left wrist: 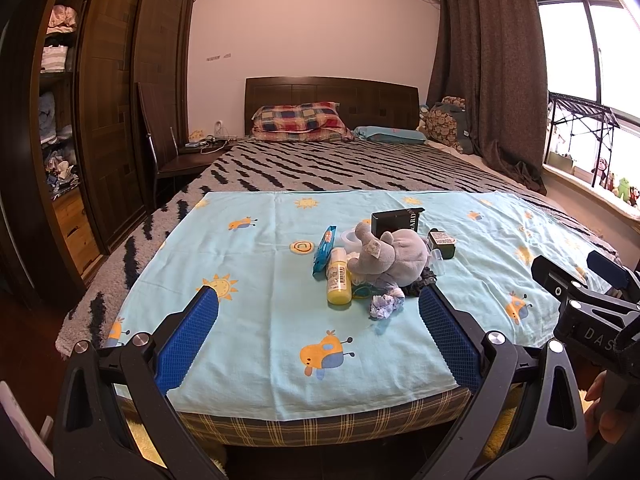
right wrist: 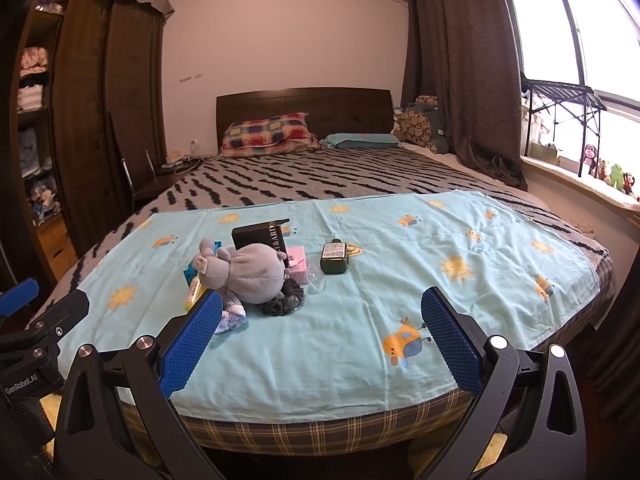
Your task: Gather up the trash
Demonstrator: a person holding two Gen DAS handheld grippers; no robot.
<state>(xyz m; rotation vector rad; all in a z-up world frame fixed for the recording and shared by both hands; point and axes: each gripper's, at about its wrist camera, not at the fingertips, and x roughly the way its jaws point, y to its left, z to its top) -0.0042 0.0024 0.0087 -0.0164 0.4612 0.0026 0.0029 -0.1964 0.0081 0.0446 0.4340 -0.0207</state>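
— Both tools hang over the foot of the bed. The left gripper point(left wrist: 318, 300), low in the left wrist view, has its blue fingers point(left wrist: 188, 336) spread wide with nothing between them. The right gripper point(right wrist: 322, 308) is splayed the same way, empty, at the bottom of its own frame.

— And the rubbish?

— In a heap at the middle of the light blue cartoon-print sheet point(left wrist: 256, 344). Just beyond the left tool's fingertips lies a crumpled pale tissue point(left wrist: 385, 305), touching a yellow bottle point(left wrist: 339, 280) lying on its side. A grey plush elephant point(left wrist: 390, 258) lies on top of the heap, a blue wet-wipe packet point(left wrist: 325, 249) to its left.

— What's behind it?

— A black box point(left wrist: 396, 219) with gold lettering stands higher in the frame. To the elephant's right in the right wrist view: a pink carton point(right wrist: 297, 267), a dark green bottle point(right wrist: 334, 258) lying flat, and a clear plastic piece point(right wrist: 316, 280) beside it. A dark scrunchie point(right wrist: 282, 302) sits against the elephant's near side.

— Further out?

— The zigzag bedspread point(left wrist: 320, 168), a plaid pillow point(left wrist: 300, 120) at the headboard, and a wardrobe point(left wrist: 112, 100) at the left edge.
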